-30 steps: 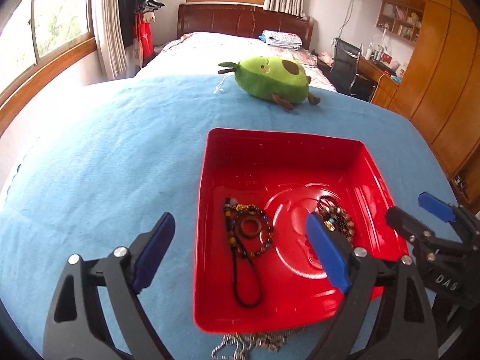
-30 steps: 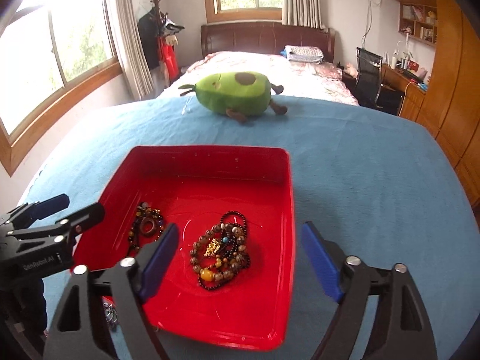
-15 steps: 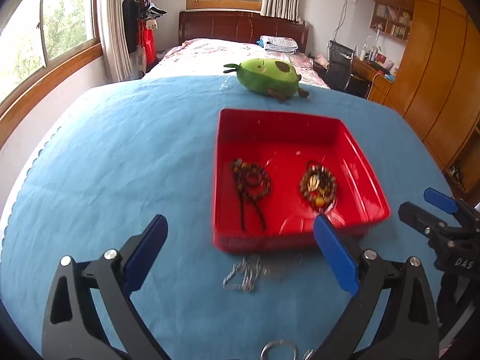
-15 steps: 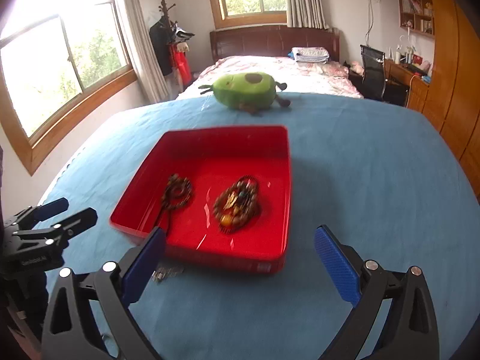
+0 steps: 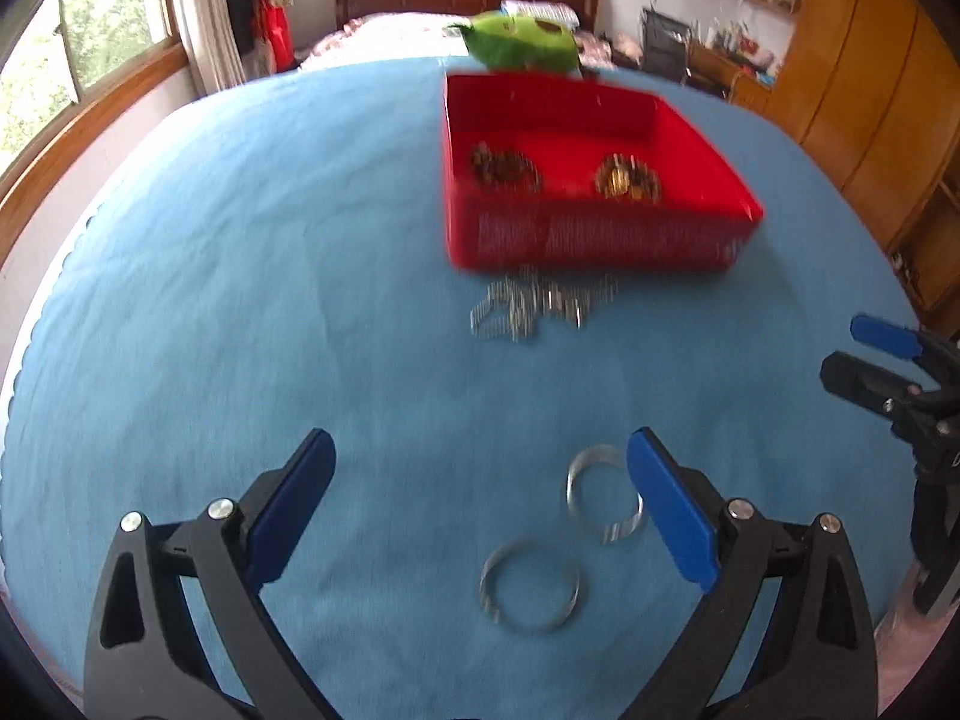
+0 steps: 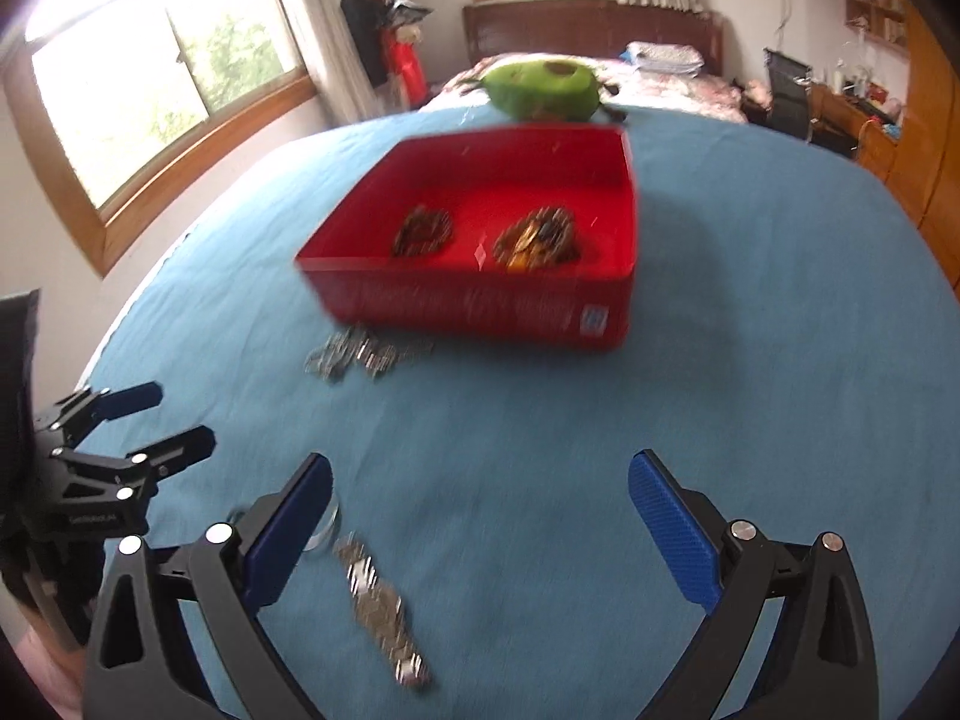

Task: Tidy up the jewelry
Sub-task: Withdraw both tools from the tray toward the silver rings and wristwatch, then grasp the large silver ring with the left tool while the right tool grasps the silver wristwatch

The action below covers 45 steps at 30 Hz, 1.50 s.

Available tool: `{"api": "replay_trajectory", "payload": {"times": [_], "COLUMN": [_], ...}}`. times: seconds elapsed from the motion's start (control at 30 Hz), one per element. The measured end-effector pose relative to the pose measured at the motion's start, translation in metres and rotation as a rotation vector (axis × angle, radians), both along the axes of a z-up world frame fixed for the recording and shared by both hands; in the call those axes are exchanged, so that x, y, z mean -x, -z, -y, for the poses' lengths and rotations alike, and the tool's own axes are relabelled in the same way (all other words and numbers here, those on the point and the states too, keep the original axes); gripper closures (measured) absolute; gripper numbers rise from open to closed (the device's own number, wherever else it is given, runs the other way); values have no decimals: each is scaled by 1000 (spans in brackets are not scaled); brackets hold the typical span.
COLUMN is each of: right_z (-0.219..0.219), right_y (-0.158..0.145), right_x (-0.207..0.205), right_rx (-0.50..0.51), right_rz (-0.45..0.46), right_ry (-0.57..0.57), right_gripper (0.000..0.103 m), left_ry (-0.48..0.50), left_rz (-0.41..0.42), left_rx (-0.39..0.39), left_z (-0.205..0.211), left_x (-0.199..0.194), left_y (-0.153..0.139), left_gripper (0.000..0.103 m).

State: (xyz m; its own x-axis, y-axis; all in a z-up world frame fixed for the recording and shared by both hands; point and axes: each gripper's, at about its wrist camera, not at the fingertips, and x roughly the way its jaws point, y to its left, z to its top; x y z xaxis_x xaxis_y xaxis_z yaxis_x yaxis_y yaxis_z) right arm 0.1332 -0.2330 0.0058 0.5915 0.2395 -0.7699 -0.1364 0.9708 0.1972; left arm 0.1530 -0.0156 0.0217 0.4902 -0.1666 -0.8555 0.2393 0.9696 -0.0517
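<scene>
Blue-padded left gripper (image 5: 477,513) and right gripper (image 6: 480,531): both spread wide, nothing gripped.
Two silver bangles (image 5: 605,501) lie flat between the left jaws. Metal watch (image 6: 381,606) between the right jaws, long axis running from the left pad toward the camera. Chain pile (image 5: 540,306) just before red tray (image 5: 600,237), blurred; two bead clusters inside, detail unreadable.
</scene>
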Motion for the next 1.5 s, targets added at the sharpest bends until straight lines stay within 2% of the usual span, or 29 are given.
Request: {"api": "replay_trajectory", "payload": {"times": [0.07, 0.17, 0.27, 0.6, 0.97, 1.07, 1.23, 1.37, 1.5], "right_z": [-3, -7, -10, -23, -58, -60, -60, -62, -61], "right_y": [6, 14, 19, 38, 66, 71, 73, 72, 73], "right_x": [12, 24, 33, 40, 31, 27, 27, 27, 25], "right_rx": [-11, -31, -50, -82, -6, 6, 28, 58, 45], "right_rz": [-14, -37, -50, -128, -204, -211, -199, -188, -191], "right_ry": [-30, -63, -80, -154, -229, -223, -232, -236, -237], "right_gripper": [4, 4, 4, 36, 42, 44, 46, 48, 49], "left_ry": [18, 46, 53, 12, 49, 62, 66, 75, 91], "left_rz": [-37, -106, -140, -121, -155, -190, -185, -178, -185], "left_rx": [3, 48, 83, 33, 0, 6, -4, -10, -9], "left_z": [-4, -8, -10, -19, -2, 2, 6, 11, 14], "left_x": [11, 24, 33, 45, 35, 29, 23, 21, 22], "left_y": [9, 23, 30, 34, 53, 61, 64, 65, 63], "left_gripper": [6, 6, 6, 7, 8, 24, 26, 38, 52]}}
